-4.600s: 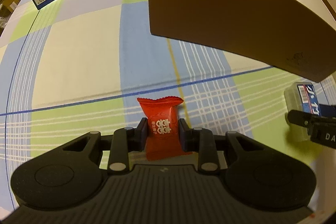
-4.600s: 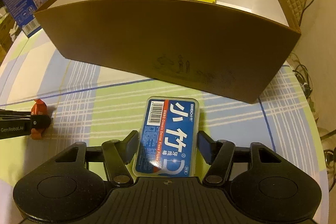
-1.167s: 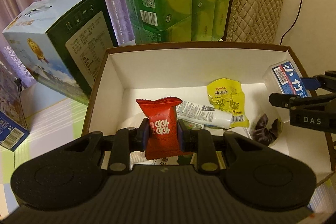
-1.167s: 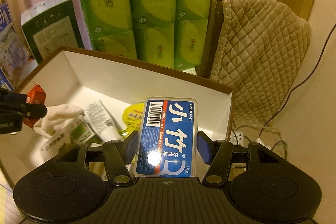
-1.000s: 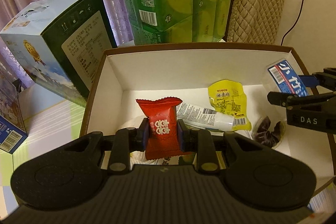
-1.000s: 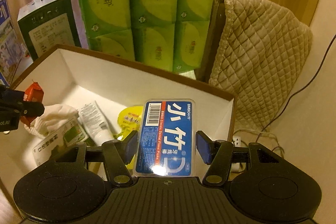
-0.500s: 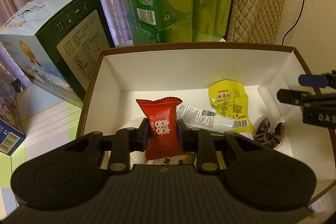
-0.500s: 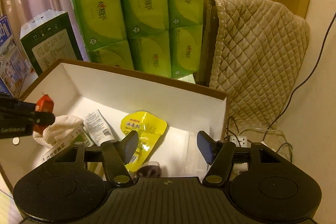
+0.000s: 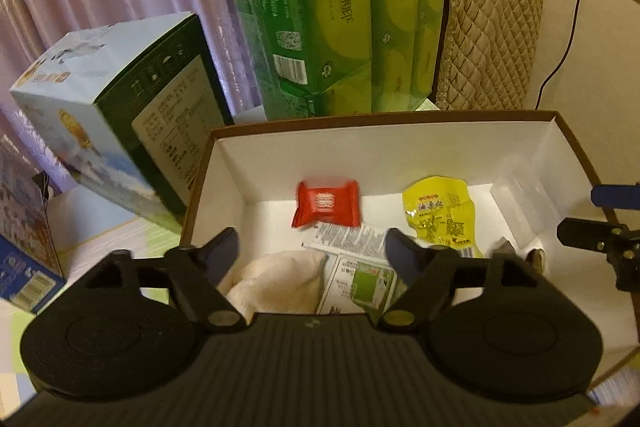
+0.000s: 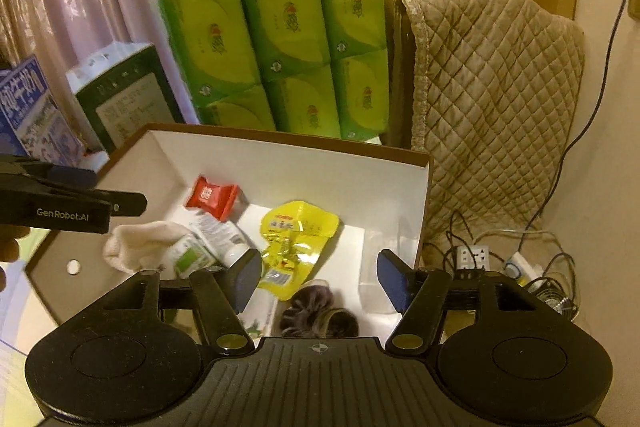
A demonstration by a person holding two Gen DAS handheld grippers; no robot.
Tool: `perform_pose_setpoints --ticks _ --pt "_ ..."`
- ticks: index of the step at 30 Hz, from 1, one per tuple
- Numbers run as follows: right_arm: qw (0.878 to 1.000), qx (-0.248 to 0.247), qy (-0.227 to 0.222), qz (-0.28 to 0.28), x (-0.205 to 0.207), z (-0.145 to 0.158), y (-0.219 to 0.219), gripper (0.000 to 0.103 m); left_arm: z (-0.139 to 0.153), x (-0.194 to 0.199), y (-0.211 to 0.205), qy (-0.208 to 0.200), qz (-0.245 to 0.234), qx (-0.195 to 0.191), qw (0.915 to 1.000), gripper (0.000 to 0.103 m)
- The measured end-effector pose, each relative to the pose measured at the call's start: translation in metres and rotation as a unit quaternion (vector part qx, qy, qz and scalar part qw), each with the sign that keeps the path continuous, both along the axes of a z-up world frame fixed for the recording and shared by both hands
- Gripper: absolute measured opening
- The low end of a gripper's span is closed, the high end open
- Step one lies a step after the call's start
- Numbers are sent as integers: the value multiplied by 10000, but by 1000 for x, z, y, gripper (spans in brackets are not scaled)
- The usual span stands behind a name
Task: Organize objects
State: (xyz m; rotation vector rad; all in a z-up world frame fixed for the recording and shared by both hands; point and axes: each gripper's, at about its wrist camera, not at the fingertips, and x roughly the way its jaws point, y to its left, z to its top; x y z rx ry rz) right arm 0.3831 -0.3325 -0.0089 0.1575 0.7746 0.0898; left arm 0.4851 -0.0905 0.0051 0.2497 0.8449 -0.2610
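Observation:
Both grippers hover over a brown box with a white inside (image 9: 380, 117) (image 10: 288, 138). My left gripper (image 9: 314, 253) is open with nothing between its fingers. The red candy packet (image 9: 326, 203) (image 10: 212, 197) lies on the box floor near the back wall. My right gripper (image 10: 319, 279) is open too, and shows at the right edge of the left wrist view (image 9: 596, 231). The clear toothpick box (image 9: 524, 203) (image 10: 374, 267) rests against the box's right wall. Also inside are a yellow packet (image 9: 440, 215) (image 10: 296, 239), a white cloth (image 9: 276, 283) (image 10: 140, 245), a tube (image 9: 352, 243) and a dark scrunchie (image 10: 316, 315).
Green tissue packs (image 9: 344, 27) (image 10: 280, 43) and a green-and-blue carton (image 9: 120, 115) stand behind the box. A quilted cover (image 10: 492, 99) hangs to the right. A power strip with cables (image 10: 476, 255) lies on the floor. The checked tablecloth (image 9: 100, 239) shows at left.
My left gripper has opened and the red candy packet has dropped to the back of the box. The right gripper, empty since half a second ago, stays open.

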Motion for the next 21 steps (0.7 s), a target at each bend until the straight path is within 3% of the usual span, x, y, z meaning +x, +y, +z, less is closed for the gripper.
perform_pose_setpoints --ticks 10,21 --pt "9994 328 -133 6 -47 17 6 64 20 -56 21 56 223 -250 9994 89" --pt "9979 558 -227 217 -101 33 16 66 51 -141 32 -171 601 -491 9968 99"
